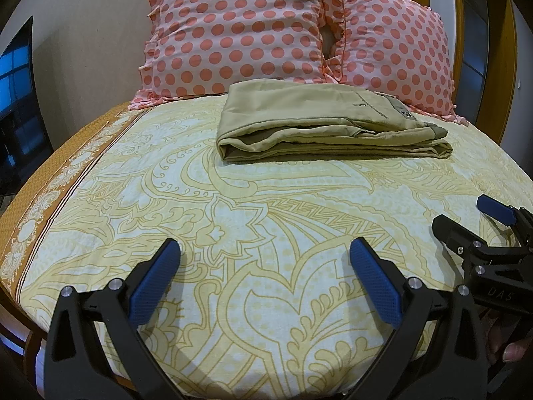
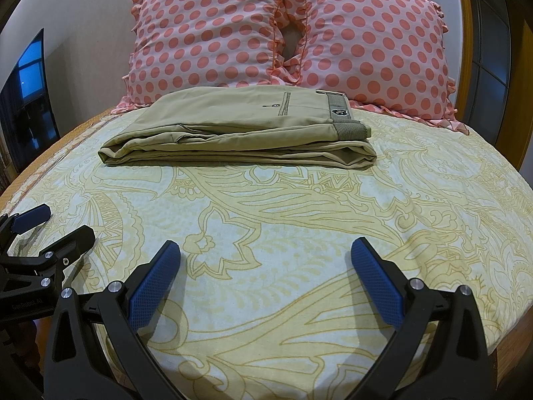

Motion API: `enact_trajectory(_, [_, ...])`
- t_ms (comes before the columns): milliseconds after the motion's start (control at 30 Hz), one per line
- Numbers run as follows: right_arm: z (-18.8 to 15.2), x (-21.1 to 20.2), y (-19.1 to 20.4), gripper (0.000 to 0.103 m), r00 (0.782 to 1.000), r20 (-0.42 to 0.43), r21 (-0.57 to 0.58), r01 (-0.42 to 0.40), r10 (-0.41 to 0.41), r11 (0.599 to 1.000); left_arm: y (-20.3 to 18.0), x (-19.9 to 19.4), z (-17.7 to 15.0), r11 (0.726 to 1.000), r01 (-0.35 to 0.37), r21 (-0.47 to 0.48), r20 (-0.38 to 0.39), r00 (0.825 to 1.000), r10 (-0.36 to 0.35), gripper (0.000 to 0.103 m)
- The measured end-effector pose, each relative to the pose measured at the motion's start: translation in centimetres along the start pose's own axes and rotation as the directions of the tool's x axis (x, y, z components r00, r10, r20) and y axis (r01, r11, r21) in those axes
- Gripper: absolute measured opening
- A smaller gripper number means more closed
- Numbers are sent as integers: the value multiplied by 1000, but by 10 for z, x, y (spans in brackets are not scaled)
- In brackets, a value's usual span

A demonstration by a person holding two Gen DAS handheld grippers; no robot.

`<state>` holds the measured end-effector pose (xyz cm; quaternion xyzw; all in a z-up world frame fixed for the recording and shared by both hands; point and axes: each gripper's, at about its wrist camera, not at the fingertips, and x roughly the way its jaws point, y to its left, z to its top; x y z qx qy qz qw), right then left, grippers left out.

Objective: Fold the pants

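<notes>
Khaki pants (image 1: 319, 123) lie folded in a flat stack on the bed, near the pillows; they also show in the right wrist view (image 2: 240, 130), with the waistband and label on the right end. My left gripper (image 1: 265, 250) is open and empty, low over the sheet, well short of the pants. My right gripper (image 2: 266, 250) is open and empty, likewise near the bed's front edge. The right gripper shows at the right edge of the left wrist view (image 1: 473, 223); the left gripper shows at the left edge of the right wrist view (image 2: 53, 223).
The bed has a yellow-patterned sheet (image 1: 233, 220) with an orange border on the left. Two pink polka-dot pillows (image 1: 240, 30) (image 1: 393, 50) lean at the head, just behind the pants. A wooden headboard frame (image 1: 456, 16) rises at the right. A dark window (image 1: 16, 76) is at left.
</notes>
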<state>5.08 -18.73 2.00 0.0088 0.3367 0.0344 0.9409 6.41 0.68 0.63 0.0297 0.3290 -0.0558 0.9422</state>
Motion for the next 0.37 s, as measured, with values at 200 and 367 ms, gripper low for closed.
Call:
enact_trajectory(200, [0,0,0,102,1000,0,0,0,0,1000,-1,0,-1,1000,-3,2,6,1000,3,101])
enact_trajectory(367, [1,1,0,102,1000,0,0,0,0,1000,-1,-1,-2,1000,-2,1,8,1000,2,101])
